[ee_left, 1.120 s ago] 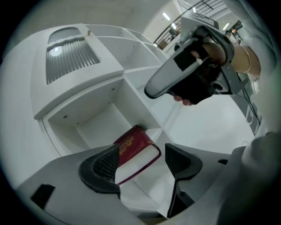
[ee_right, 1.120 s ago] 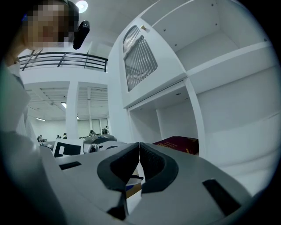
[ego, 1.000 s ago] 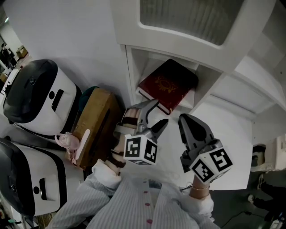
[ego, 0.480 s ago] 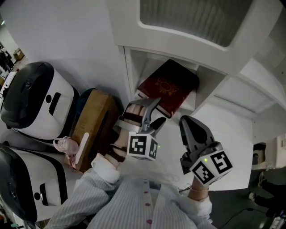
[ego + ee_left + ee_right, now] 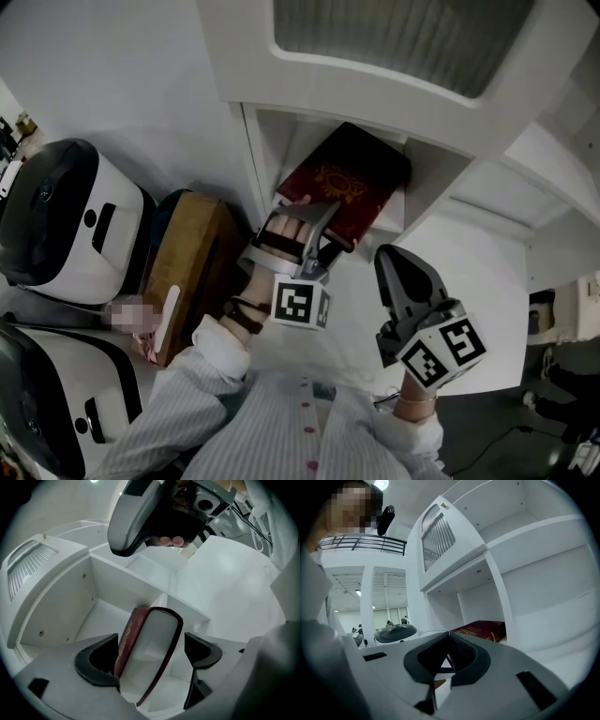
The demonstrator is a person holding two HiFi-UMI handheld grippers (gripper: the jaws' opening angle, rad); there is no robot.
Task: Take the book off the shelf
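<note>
White and black fill the far left of the head view, where two rounded appliances sit: one [image 5: 56, 216] higher in the picture, another [image 5: 42, 412] at the lower corner. No brand name can be read on either. Just right of them stands a brown box [image 5: 192, 258], close beside the left wall of a white shelf unit [image 5: 255, 155].

Inside the open compartment of that unit lies the book [image 5: 349, 178], dark red with a gold emblem on its cover; any lettering is too small to read. Its near corner pokes out past the compartment's front edge. The right gripper view shows it lying flat on the compartment floor, toward the right wall, with bare floor on its left and open air above it up to the compartment's ceiling.

The left gripper [image 5: 314, 232] reaches to that jutting corner. Its jaws are opening and stand spread wide, with the book's page edge between them. The red cover lies just beside one pad, though touch cannot be told, and the other pad stands clear of the book. A cube [image 5: 300, 302] with black-and-white square markers rides on this gripper.

Further right, the right gripper [image 5: 389, 262] hangs apart from the shelf over a bare white surface [image 5: 478, 281], its jaws pressed together on nothing. Its own marker cube [image 5: 441, 349] sits behind them.
</note>
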